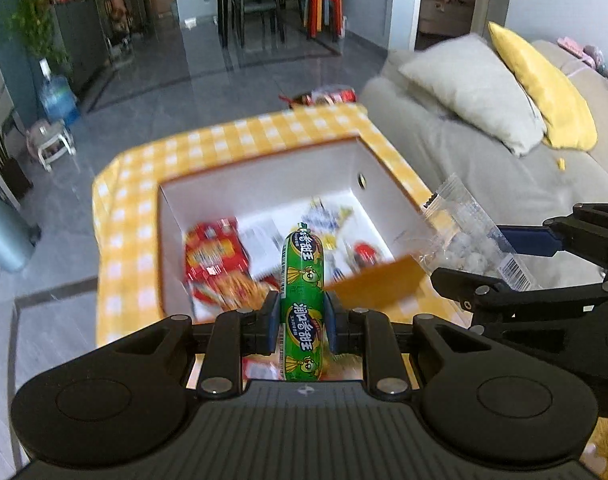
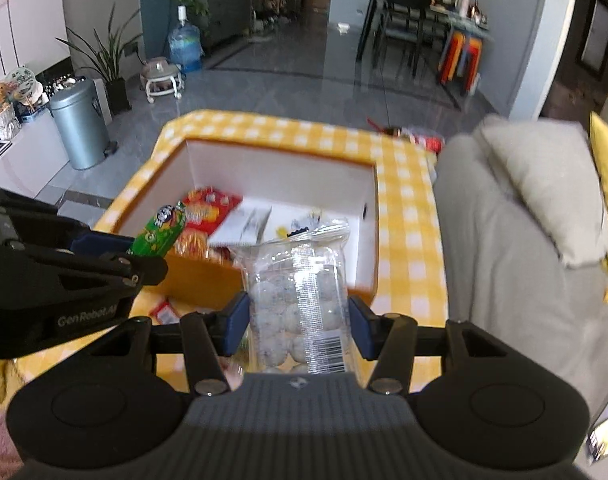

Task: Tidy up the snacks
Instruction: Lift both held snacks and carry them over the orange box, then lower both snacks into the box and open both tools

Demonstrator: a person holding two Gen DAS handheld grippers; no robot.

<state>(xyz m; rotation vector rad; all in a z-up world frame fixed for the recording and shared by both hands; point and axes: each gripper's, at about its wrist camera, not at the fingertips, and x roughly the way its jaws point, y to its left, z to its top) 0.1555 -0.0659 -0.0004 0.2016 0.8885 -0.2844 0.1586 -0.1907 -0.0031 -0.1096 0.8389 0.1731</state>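
My left gripper [image 1: 302, 320] is shut on a green sausage stick [image 1: 303, 280], held upright above the near edge of the white box [image 1: 264, 176]. In the right wrist view the same green sausage stick [image 2: 160, 234] pokes out from the left gripper [image 2: 144, 256] at the left. My right gripper [image 2: 300, 320] is shut on a clear bag of white round candies [image 2: 300, 284], with its blue pads [image 2: 237, 320] pressing both sides. That candy bag [image 1: 464, 236] also shows at the right of the left wrist view. Inside the box lie a red snack pack [image 1: 216, 256] and several other packets.
The box stands on a table with a yellow checked cloth [image 1: 128, 216]. A grey sofa [image 1: 484, 168] with a grey pillow [image 1: 476, 88] and a yellow cushion [image 1: 544, 88] lies to the right. A metal bin [image 2: 80, 128] stands on the floor at the left. More snack packets [image 1: 324, 96] lie beyond the table.
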